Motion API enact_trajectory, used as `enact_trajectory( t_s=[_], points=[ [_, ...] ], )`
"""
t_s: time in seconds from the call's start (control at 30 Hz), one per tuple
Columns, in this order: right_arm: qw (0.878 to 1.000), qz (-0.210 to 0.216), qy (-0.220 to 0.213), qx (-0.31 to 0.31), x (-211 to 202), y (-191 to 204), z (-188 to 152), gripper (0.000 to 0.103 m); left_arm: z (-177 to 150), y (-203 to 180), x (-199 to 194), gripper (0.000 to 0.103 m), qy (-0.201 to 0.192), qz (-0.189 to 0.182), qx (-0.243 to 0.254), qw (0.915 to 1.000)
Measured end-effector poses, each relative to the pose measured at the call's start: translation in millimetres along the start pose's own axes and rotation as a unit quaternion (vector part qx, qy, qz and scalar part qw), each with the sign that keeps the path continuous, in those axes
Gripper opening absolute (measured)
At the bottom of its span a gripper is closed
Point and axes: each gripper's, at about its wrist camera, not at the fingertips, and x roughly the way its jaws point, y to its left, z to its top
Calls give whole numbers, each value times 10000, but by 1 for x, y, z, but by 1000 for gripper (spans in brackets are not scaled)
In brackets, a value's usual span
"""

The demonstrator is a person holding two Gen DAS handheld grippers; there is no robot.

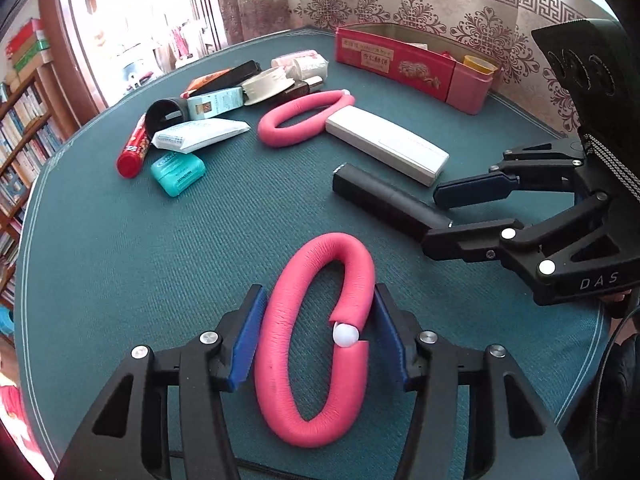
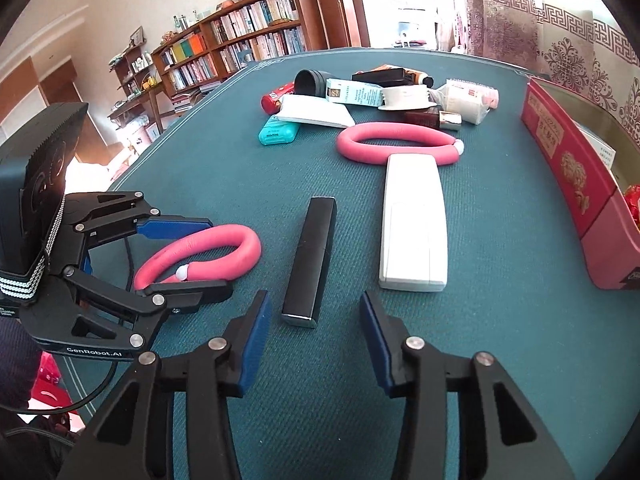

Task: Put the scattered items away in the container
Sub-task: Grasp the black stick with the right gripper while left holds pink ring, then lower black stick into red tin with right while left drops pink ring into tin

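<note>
A pink foam loop (image 1: 316, 344) with a white ball end lies on the teal tabletop between the pads of my left gripper (image 1: 320, 334), which is open around it; the same loop shows in the right wrist view (image 2: 208, 258). A black bar (image 2: 312, 264) lies just ahead of my right gripper (image 2: 316, 340), which is open and empty. In the left wrist view the bar (image 1: 392, 204) has the right gripper (image 1: 452, 216) at its near end. A white flat case (image 2: 414, 224) lies beside the bar. The red and pink box (image 2: 576, 184) stands at the right.
A second pink loop (image 2: 384, 144) lies beyond the white case. A pile of tubes, boxes, a black cup (image 2: 310, 82) and a teal floss case (image 2: 278, 132) sits at the far side. A bookshelf (image 2: 248, 40) stands beyond the table edge.
</note>
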Motion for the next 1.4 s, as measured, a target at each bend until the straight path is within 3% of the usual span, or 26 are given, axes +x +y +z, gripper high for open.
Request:
enact_trajectory(
  t_s=[0.1,0.3,0.47,0.53,0.9,1.1,1.4],
  points=[
    [10000,-6,41,-55,5,6,5,46,1,11,-5,56,-142,355,-318,9988],
    [9983,-514,142,-228,20,17,16,40,8,38,-7,56,-267,876,-961,9912],
    [9964,-782,94,-307,24,20,18,28,14,49,-9,56,-384,1125,-1312,9842],
    [9963,-815,56,-269,23,18,18,22,16,51,-8,56,-409,1113,-1398,9831],
    [9987,-245,-391,198,1,3,20,22,29,44,-6,56,-459,1119,-1481,9815],
    [9956,-191,-775,494,-21,-15,27,22,43,40,-9,56,-583,983,-1501,9820],
    [9812,-765,-1407,1073,-63,-76,36,22,88,10,-8,56,-841,607,-1195,9874]
  ],
)
